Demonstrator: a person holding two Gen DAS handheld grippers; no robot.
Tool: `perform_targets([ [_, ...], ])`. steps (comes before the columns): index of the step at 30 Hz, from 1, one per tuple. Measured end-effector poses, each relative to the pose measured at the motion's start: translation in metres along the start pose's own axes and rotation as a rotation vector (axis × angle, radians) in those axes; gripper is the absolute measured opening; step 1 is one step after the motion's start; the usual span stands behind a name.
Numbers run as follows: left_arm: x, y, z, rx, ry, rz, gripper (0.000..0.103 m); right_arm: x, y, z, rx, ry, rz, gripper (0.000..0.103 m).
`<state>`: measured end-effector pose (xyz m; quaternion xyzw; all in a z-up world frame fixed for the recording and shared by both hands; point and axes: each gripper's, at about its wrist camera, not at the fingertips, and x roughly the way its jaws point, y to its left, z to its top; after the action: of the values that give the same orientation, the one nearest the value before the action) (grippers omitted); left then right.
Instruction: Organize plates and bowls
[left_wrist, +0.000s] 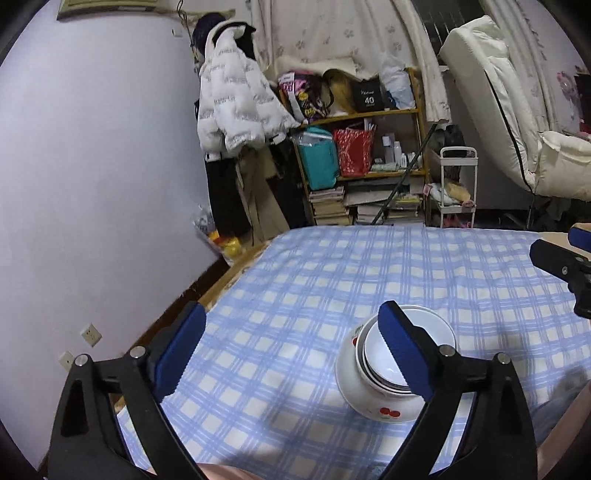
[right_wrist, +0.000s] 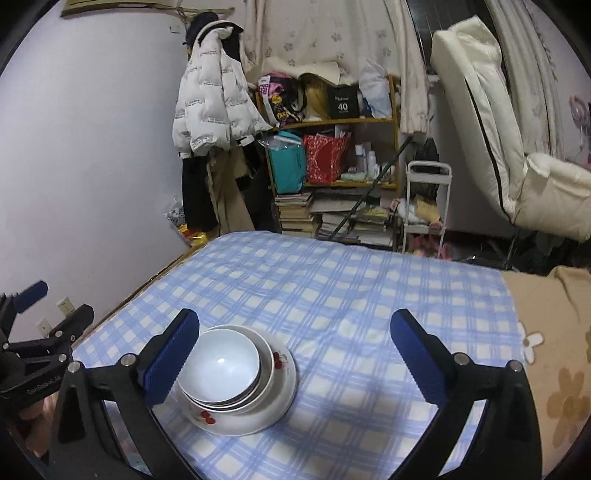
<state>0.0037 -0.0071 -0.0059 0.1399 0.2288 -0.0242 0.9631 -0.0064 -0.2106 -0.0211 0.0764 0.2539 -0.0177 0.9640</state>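
bed (right_wrist: 369, 295) | blue checked sheet (right_wrist: 332, 288) | plate (right_wrist: 284, 398) with stacked bowls (right_wrist: 221, 369)

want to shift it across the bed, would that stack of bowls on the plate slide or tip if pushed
The stack of bowls looks glazed and nested loosely, so the bowls may slip on the plate. The checked sheet is soft, so the plate would likely drag and tilt. It is probably fragile.

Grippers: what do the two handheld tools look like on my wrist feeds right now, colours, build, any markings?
Both match. The left gripper and the right gripper each have black plastic arms with triangular cut-outs, silver round pivot pins, and jaws faced with ribbed blue pads. In the right wrist view the left gripper's black body shows small white lettering, too small to read. No cables or sleeves are visible.
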Motion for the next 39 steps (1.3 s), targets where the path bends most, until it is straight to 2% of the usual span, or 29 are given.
perform_targets([
  [3,-0.002,-0.003,-0.003,0.005,-0.015,0.025,0.095,0.000,0.002,-0.001,-0.009,-0.004,0.003,0.103],
  [9,0.001,-0.007,-0.006,0.005,-0.008,0.027,0.098,0.002,0.005,-0.004,-0.026,0.003,-0.008,0.103],
  [16,0.010,-0.004,-0.008,-0.021,0.021,0.012,0.098,0.008,0.008,-0.006,-0.045,0.013,-0.020,0.103],
  [39,0.012,-0.003,-0.008,-0.028,0.009,-0.020,0.098,0.015,-0.004,-0.010,-0.035,0.021,-0.036,0.103],
])
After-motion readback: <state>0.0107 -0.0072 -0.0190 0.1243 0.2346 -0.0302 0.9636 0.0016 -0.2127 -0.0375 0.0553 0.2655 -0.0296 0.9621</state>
